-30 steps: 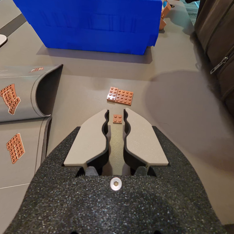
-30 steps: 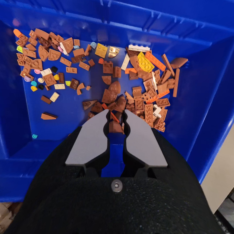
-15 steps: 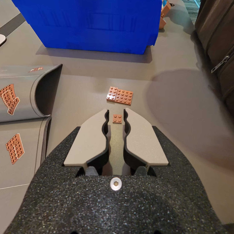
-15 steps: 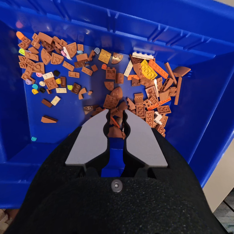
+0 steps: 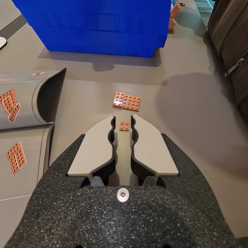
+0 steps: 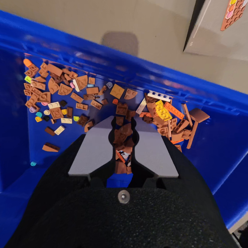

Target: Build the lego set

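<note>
My left gripper (image 5: 123, 116) is open and hovers low over the grey table. A small brown 2x2 plate (image 5: 124, 125) lies on the table between its fingertips, untouched. Just beyond it lies a joined pair of brown plates (image 5: 127, 101). My right gripper (image 6: 123, 118) is open inside the blue bin (image 6: 221, 161), right above a heap of brown bricks (image 6: 122, 134) that shows through the gap between its fingers. I see no brick held. Loose bricks of several colours, among them a yellow one (image 6: 163, 112), cover the bin floor.
The open instruction booklet (image 5: 20, 107) lies left of the left gripper and also shows beyond the bin in the right wrist view (image 6: 221, 26). The blue bin (image 5: 100, 26) stands at the back of the table. A dark zipped bag (image 5: 230, 53) is at the right. Across from one pair of fingers to the other is roughly 25 centimetres.
My right gripper has moved forward over the brown heap, and its view has tipped up past the bin's far wall to the table. The left gripper has hardly moved.
</note>
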A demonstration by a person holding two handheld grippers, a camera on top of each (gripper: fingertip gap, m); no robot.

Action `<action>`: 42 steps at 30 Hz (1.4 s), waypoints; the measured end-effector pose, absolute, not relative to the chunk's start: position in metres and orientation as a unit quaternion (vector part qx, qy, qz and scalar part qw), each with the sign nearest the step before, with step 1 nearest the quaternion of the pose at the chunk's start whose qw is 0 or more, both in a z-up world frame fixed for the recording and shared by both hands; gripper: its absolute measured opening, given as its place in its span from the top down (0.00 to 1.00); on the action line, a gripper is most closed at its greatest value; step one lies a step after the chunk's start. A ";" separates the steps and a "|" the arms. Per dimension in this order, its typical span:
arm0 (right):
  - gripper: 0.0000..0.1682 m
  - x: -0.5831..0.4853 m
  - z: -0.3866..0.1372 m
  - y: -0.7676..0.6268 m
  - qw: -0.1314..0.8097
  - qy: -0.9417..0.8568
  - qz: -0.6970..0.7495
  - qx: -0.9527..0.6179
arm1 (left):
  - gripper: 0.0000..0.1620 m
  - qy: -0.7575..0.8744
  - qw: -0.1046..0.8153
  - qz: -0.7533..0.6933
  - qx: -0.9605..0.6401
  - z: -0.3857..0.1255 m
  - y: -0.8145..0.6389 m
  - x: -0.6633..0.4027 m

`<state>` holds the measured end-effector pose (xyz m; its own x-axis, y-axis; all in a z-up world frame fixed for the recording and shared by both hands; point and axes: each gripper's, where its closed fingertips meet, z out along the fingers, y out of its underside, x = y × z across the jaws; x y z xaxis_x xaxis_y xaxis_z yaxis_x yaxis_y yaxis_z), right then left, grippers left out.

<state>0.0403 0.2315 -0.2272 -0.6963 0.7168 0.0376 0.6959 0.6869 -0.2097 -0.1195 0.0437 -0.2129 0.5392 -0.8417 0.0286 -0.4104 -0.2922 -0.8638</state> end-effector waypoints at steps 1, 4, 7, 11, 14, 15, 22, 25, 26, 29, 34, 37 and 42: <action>0.87 0.039 -0.230 0.231 0.054 -0.916 0.089 -0.387 | 0.87 0.410 0.431 -0.250 -0.764 -0.213 0.044 -0.119; 0.91 0.034 -0.237 0.235 0.054 -0.911 0.083 -0.400 | 0.87 0.410 0.431 -0.250 -0.764 -0.213 0.043 -0.119; 0.94 0.036 -0.233 0.245 0.057 -0.903 0.073 -0.420 | 0.87 0.411 0.431 -0.250 -0.763 -0.213 0.043 -0.119; 0.98 0.041 -0.225 0.268 0.078 -0.890 0.055 -0.447 | 0.87 0.411 0.431 -0.250 -0.764 -0.213 0.043 -0.119; 0.98 0.047 -0.220 0.281 0.088 -0.879 0.048 -0.466 | 0.87 0.410 0.431 -0.251 -0.764 -0.213 0.043 -0.119; 0.98 0.049 -0.218 0.283 0.092 -0.876 0.046 -0.471 | 0.87 0.409 0.431 -0.251 -0.764 -0.213 0.044 -0.119; 0.92 0.052 -0.213 0.287 0.103 -0.869 0.049 -0.481 | 0.87 0.404 0.432 -0.255 -0.765 -0.212 0.044 -0.120; 0.91 0.057 -0.200 0.288 0.114 -0.861 0.062 -0.493 | 0.87 0.404 0.432 -0.256 -0.765 -0.212 0.044 -0.120; 0.91 0.060 -0.195 0.288 0.120 -0.855 0.069 -0.500 | 0.87 0.404 0.432 -0.256 -0.765 -0.212 0.044 -0.120; 0.92 0.072 -0.179 0.285 0.128 -0.824 0.095 -0.544 | 0.87 0.403 0.431 -0.257 -0.765 -0.212 0.044 -0.120; 0.95 0.087 -0.157 0.260 0.130 -0.751 0.180 -0.622 | 0.87 0.403 0.433 -0.256 -0.764 -0.211 0.045 -0.120; 0.95 0.090 -0.147 0.241 0.142 -0.735 0.211 -0.629 | 0.87 0.404 0.434 -0.255 -0.764 -0.211 0.045 -0.120; 0.95 0.095 -0.149 0.221 0.138 -0.739 0.223 -0.620 | 0.87 0.407 0.433 -0.252 -0.764 -0.212 0.045 -0.120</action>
<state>0.0949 0.2211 -0.1495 -0.1928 0.9785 -0.0731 0.8558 0.1312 -0.5004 -0.1199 0.0445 -0.2122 0.5427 -0.8393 0.0325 -0.4033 -0.2943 -0.8665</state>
